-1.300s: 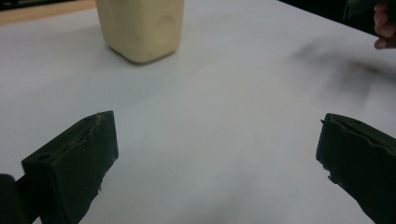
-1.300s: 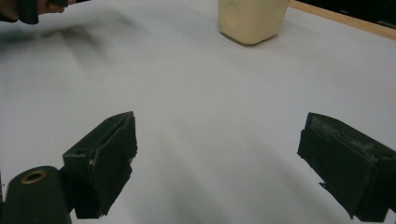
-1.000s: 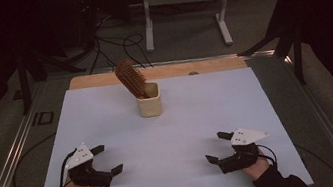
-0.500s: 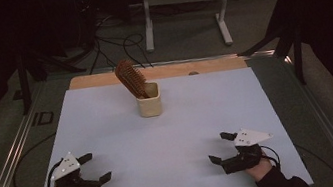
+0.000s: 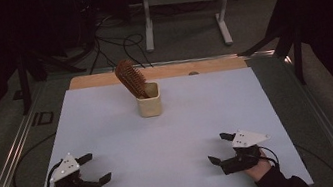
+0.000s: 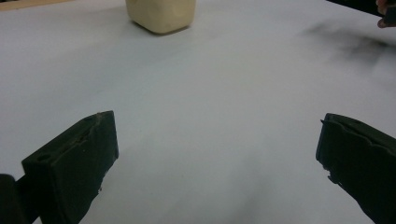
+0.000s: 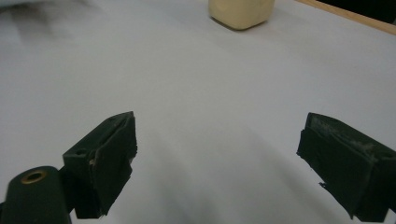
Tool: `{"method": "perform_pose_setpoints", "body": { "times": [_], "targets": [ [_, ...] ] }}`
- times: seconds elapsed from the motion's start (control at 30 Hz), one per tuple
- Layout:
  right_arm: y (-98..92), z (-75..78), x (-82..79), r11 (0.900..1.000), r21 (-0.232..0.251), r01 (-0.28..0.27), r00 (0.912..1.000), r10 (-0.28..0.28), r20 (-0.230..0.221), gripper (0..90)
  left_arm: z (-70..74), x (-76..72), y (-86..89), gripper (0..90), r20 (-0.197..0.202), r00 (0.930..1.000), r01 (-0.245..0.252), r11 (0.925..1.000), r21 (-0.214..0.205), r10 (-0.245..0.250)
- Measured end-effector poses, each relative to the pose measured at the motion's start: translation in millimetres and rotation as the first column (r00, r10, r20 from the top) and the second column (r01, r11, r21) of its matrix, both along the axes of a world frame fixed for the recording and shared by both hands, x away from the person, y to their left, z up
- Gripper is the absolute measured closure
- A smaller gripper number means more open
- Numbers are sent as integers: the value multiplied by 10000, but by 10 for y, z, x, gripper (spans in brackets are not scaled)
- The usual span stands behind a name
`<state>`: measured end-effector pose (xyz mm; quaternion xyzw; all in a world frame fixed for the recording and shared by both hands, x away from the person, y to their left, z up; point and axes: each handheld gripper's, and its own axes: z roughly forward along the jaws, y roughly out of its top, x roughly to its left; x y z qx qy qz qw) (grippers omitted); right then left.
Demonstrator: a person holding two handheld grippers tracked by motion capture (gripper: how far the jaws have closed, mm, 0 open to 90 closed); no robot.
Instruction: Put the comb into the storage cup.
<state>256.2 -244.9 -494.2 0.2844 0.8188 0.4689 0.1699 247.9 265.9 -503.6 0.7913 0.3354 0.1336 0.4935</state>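
High view: a brown hairbrush (image 5: 131, 79) is seen tilted in a cream cup (image 5: 149, 104) on the bench (image 5: 171, 138); the left hand-held gripper (image 5: 94, 167) and right hand-held gripper (image 5: 220, 148) are held wide open, empty.

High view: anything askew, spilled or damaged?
Nothing spilled or broken. The only tilt is the wooden hairbrush, which leans up and left out of the cream cup; the cup itself stands upright. Both the left hand-held gripper and the right hand-held gripper are open and hold nothing.
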Motion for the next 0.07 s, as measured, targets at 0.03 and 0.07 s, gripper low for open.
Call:
{"method": "perform_pose_setpoints", "body": {
  "times": [0.03, 0.07],
  "targets": [
    [0, 0, 1, 10000, 19, 18, 10000, -18, -16, 106, 0, -1, -3, 1, 2, 10000, 0, 10000, 1, 0],
    [0, 1, -1, 10000, 7, 38, 10000, -38, -8, 106, 2, -4, -8, 1, 15, 10000, -2, 10000, 32, 2]
  ]
}}
